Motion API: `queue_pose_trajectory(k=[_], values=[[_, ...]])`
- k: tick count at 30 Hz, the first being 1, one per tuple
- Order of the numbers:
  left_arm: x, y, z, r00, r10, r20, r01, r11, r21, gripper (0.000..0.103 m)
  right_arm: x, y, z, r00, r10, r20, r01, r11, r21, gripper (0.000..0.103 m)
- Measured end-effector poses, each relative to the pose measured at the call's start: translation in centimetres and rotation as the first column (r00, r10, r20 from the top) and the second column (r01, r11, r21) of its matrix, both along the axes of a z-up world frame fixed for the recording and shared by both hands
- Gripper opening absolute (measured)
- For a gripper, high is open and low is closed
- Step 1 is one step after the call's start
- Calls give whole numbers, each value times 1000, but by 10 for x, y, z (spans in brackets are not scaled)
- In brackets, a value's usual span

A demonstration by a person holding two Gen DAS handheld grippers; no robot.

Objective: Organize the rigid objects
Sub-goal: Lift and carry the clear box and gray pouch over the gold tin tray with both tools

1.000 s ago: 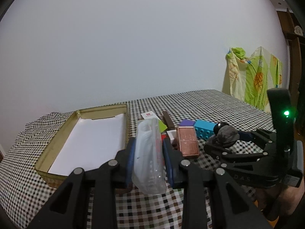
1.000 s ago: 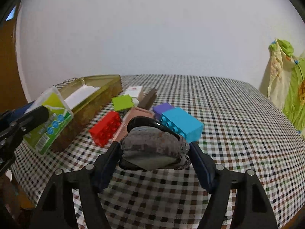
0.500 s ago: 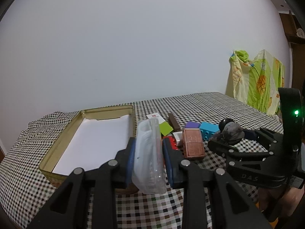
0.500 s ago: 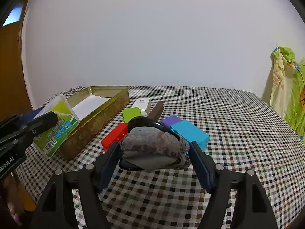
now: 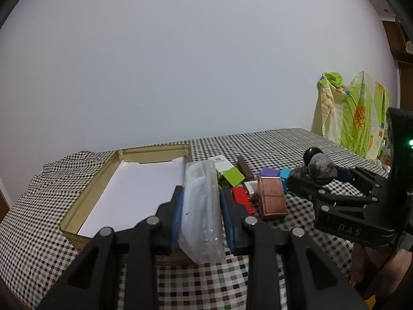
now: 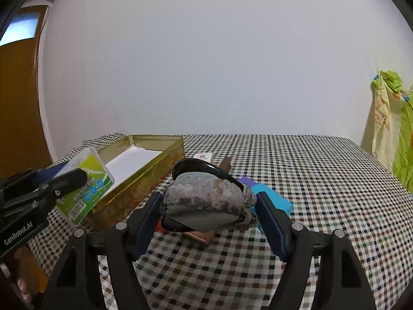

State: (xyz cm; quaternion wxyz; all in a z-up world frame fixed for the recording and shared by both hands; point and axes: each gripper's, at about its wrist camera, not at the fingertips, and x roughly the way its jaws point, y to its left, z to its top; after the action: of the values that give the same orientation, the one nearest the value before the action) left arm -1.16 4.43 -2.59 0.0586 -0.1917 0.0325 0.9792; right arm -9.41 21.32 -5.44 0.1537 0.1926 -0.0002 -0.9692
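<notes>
The clear plastic case, with a green and white label on 1 broad face, was held on edge above the near end of the gold tin, clamped across its 2 broad faces by the blue pads of the left gripper. The case appeared light, stiff and smooth-walled, so a grip across the flat faces near mid-length probably suited it best; the thin plastic could flex or slip under a loose or off-centre pinch.

The mottled grey object, resting on a black curved band, sat between the fingers of the right gripper, which stood wide and pressed on its 2 ends. Its wrinkled ends suggested a soft covering over a firmer body, though its material could not be told; it looked bulky rather than heavy, and the end-to-end hold seemed adequate.

The tin was lined with white paper and otherwise held nothing visible. Beside it on the checked tablecloth lay a red block, a green tile, a copper-coloured box, a purple block, a blue block and a white card, all apparently rigid and flat-sided.
</notes>
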Motion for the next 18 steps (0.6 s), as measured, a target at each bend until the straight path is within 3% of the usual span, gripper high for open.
queue_pose_trajectory(k=[8, 18], values=[[-2, -12, 0, 1000, 28, -9, -28, 1000, 9, 27, 0, -15, 8, 998, 18, -67, -19, 1000, -15, 75], [-6, -33, -3, 996, 82, -29, -81, 997, 18, 27, 2, -30, 14, 996, 48, -79, -50, 998, -27, 75]])
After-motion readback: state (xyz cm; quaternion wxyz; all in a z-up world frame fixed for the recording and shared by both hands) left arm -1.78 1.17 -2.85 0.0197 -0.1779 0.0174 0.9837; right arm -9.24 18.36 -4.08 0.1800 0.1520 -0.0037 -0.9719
